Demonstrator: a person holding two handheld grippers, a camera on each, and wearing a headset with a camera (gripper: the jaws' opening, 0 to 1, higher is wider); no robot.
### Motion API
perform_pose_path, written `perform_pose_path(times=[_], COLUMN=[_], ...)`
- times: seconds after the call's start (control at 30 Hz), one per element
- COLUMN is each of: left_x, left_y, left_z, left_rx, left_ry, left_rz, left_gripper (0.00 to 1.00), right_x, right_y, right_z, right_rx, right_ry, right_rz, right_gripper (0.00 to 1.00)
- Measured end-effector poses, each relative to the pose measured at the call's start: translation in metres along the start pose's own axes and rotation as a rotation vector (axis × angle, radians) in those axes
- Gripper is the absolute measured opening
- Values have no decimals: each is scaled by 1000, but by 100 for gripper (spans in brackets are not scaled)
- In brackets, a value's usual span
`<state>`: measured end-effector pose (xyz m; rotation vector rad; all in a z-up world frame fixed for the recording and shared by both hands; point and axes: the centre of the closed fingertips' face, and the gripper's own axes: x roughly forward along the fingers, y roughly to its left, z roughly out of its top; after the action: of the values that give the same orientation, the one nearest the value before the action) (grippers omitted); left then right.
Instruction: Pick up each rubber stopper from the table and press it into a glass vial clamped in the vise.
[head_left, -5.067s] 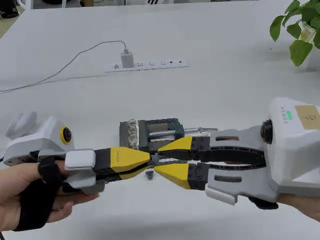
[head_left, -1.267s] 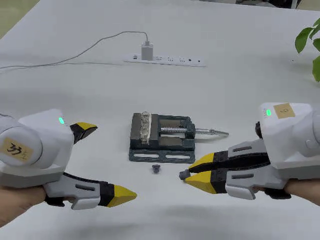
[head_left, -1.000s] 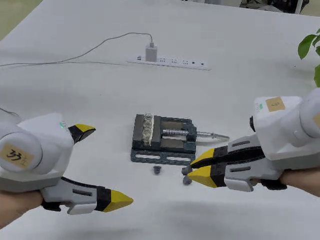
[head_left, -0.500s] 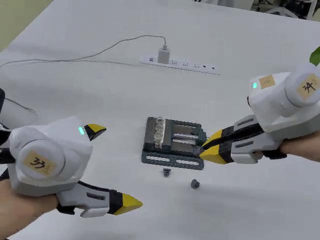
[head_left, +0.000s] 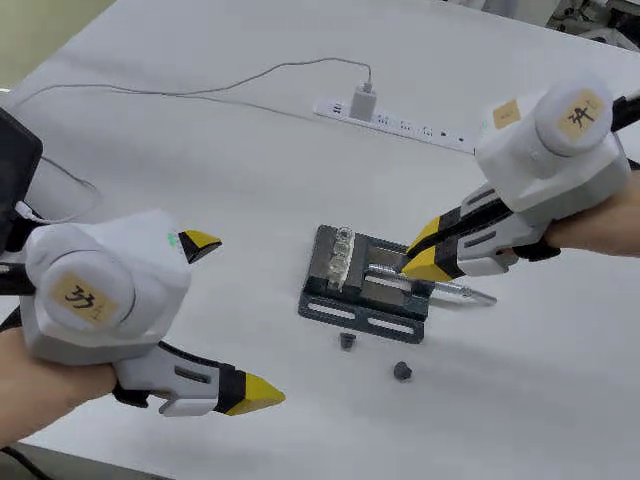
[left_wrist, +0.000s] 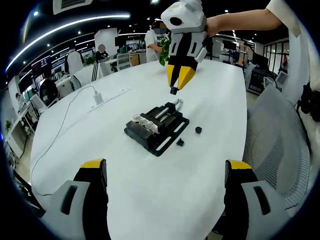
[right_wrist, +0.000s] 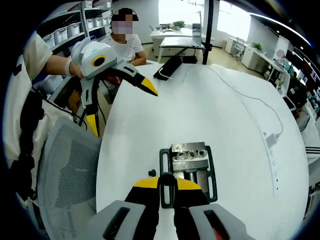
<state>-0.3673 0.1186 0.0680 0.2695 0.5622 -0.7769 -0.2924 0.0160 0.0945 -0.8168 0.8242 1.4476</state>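
The white table (head_left: 200, 150) carries all the work. The left gripper (head_left: 235, 318) hangs above its near left part, well apart from the work, with its jaws spread wide and nothing between them. The main change belongs to the right gripper (head_left: 418, 262). About a second ago it was low, with its tips close to the table top in front of the vise (head_left: 365, 312); now it is raised and stands over the right part of the vise, above the screw. Its jaws are almost closed, and in the right gripper view a small dark stopper (right_wrist: 167, 179) sits pinched between the yellow tips. The same dark piece shows at the tips in the left gripper view. This probably means that the pick-up is done and the carrying to a vial has begun; the pressing itself is not yet started, because the tips are to the side of the vials (head_left: 341, 250) and not over them. The vise is dark grey-green, and it lies flat on the table. The vials are of clear glass and stand upright in a short row, clamped at the left end of the vise. From above their mouths look like open rings, so they seem to be without stoppers. Two more stoppers (head_left: 347, 340) lie on the table just in front of the vise; they are small, dark grey and apart from each other.
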Motion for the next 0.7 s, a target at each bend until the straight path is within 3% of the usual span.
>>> perform_pose_path(times=[0.7], left_x=[18], left_y=[4], left_z=[-3], left_rx=[6], left_ry=[-2], left_rz=[-15], left_gripper=[97], right_x=[29], right_y=[-45], right_z=[12], right_rx=[-225], right_ry=[225], right_rz=[64], right_gripper=[5])
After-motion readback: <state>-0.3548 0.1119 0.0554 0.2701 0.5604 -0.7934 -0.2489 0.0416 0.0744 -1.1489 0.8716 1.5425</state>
